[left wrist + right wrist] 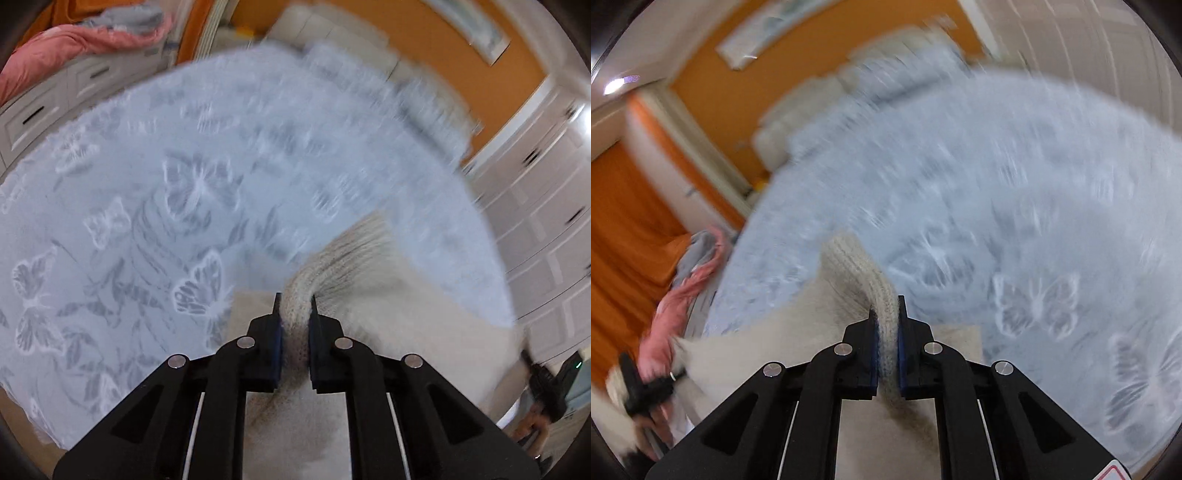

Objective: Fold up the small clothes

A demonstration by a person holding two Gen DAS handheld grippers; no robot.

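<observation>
Two black two-finger grippers each clamp a bunched ribbed edge of one cream knitted garment (388,295). Left gripper (295,306): jaws narrow, pressing on the knit's gathered hem. Right gripper (884,310): jaws narrow, pinching another gathered stretch of that hem. The garment spans between both tools above a pale blue bedspread with white butterfly pattern (166,192). A pink quilted blanket (66,48) lies beyond the bed's far side.

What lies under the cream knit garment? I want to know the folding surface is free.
Both the left gripper and right gripper pinch the cream knit garment. Around it lies a blue butterfly bedspread; whatever sits directly beneath stays covered.
</observation>
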